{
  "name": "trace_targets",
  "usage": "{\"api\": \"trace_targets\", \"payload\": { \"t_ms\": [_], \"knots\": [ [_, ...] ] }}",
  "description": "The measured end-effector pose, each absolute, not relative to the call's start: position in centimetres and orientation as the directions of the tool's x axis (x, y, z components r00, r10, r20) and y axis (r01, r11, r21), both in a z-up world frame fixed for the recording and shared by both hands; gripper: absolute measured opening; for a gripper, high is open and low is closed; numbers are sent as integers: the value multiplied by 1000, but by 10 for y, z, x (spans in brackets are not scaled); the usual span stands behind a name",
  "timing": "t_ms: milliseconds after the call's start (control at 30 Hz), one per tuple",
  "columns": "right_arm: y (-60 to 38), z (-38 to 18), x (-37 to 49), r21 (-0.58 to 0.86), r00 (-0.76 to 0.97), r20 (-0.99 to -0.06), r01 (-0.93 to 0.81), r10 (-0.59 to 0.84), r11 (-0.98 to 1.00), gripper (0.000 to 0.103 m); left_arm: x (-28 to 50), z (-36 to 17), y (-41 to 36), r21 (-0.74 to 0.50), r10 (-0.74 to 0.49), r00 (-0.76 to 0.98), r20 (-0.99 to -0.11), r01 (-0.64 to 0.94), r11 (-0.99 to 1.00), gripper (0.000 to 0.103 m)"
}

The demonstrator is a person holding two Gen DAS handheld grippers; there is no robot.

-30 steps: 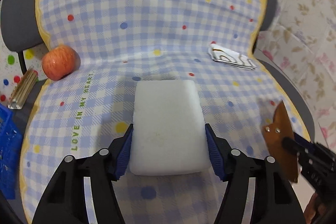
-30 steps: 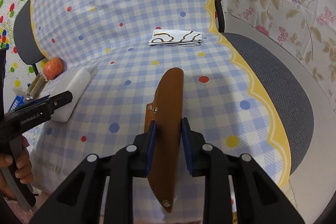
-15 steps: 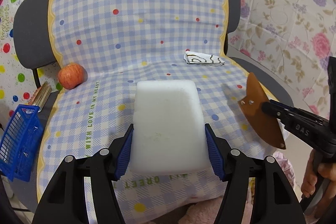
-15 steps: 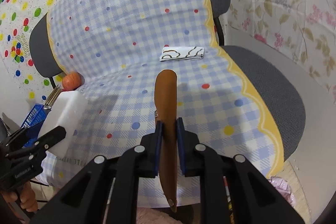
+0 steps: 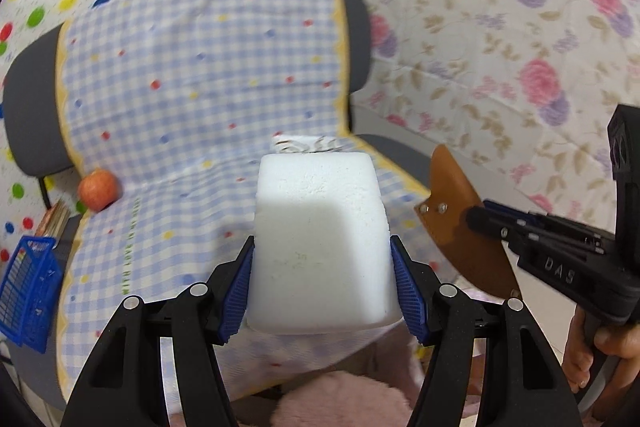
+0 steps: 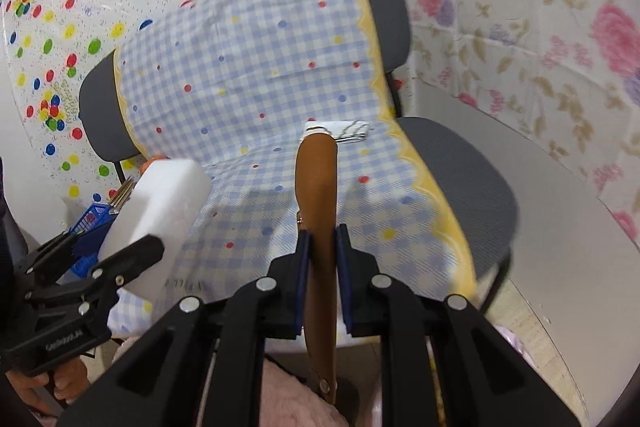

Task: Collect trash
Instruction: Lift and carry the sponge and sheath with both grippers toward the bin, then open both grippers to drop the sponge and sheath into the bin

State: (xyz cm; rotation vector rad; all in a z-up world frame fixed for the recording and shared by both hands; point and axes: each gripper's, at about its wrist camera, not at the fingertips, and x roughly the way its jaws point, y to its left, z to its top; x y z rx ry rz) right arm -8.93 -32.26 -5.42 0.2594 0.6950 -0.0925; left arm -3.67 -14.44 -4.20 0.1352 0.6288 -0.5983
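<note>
My left gripper (image 5: 322, 285) is shut on a white foam block (image 5: 320, 243) and holds it up in front of the chair seat; the block also shows in the right wrist view (image 6: 160, 199). My right gripper (image 6: 322, 259) is shut on a brown leather sheath (image 6: 318, 195), held edge-on above the seat's front; the sheath also shows in the left wrist view (image 5: 460, 227). A folded white printed wrapper (image 6: 340, 131) lies at the back right of the seat, partly hidden behind the block in the left wrist view (image 5: 308, 145).
The chair (image 6: 460, 163) is covered by a blue checked cloth (image 5: 180, 87). A red apple (image 5: 98, 189) sits at the seat's back left. A blue basket (image 5: 24, 287) and a bundle of sticks (image 5: 54, 219) are left of the chair. Flowered sheeting covers the wall and floor.
Both grippers have lifted and pulled back from the seat with the foam block and the sheath still held. The chair now looks farther away and lower.
</note>
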Motion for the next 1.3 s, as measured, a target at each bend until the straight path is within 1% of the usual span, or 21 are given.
{"api": "trace_targets", "payload": {
  "t_ms": [100, 367, 533, 733, 833, 867, 900, 933, 967, 1067, 1200, 1300],
  "knots": [
    [-333, -57, -119, 193, 759, -650, 214, -39, 958, 14, -54, -48, -165, -59, -522, 623, -583, 608, 792, 64],
    [-377, -87, -192, 164, 696, -701, 373, -158, 913, 14, -100, -96, -237, -58, -603, 488, -631, 746, 664, 64],
    [-400, -106, -225, 173, 656, -729, 453, -195, 874, 14, -122, -126, -272, -63, -630, 402, -664, 810, 583, 64],
    [-423, -124, -246, 186, 625, -749, 517, -219, 836, 14, -125, -145, -295, -95, -641, 328, -694, 840, 534, 64],
    [-433, -132, -247, 196, 618, -755, 534, -221, 823, 16, -123, -149, -302, -98, -636, 316, -704, 844, 527, 68],
    [-437, -136, -246, 197, 611, -760, 540, -220, 818, 16, -122, -150, -304, -99, -634, 316, -706, 843, 530, 71],
    [-439, -141, -245, 201, 603, -767, 547, -217, 813, 17, -122, -152, -304, -100, -632, 316, -708, 840, 533, 79],
    [-441, -144, -245, 204, 599, -771, 555, -217, 807, 20, -120, -152, -304, -101, -627, 318, -711, 837, 538, 82],
    [-442, -146, -246, 204, 594, -773, 564, -221, 800, 21, -120, -153, -303, -99, -623, 321, -714, 833, 544, 86],
    [-444, -146, -249, 206, 592, -773, 573, -227, 793, 21, -118, -153, -300, -89, -613, 329, -719, 831, 550, 86],
    [-443, -141, -252, 208, 595, -769, 579, -234, 789, 28, -118, -148, -294, -83, -608, 343, -716, 823, 562, 86],
    [-439, -137, -250, 208, 599, -769, 566, -225, 798, 29, -118, -146, -287, -75, -603, 353, -715, 819, 569, 86]
  ]
}}
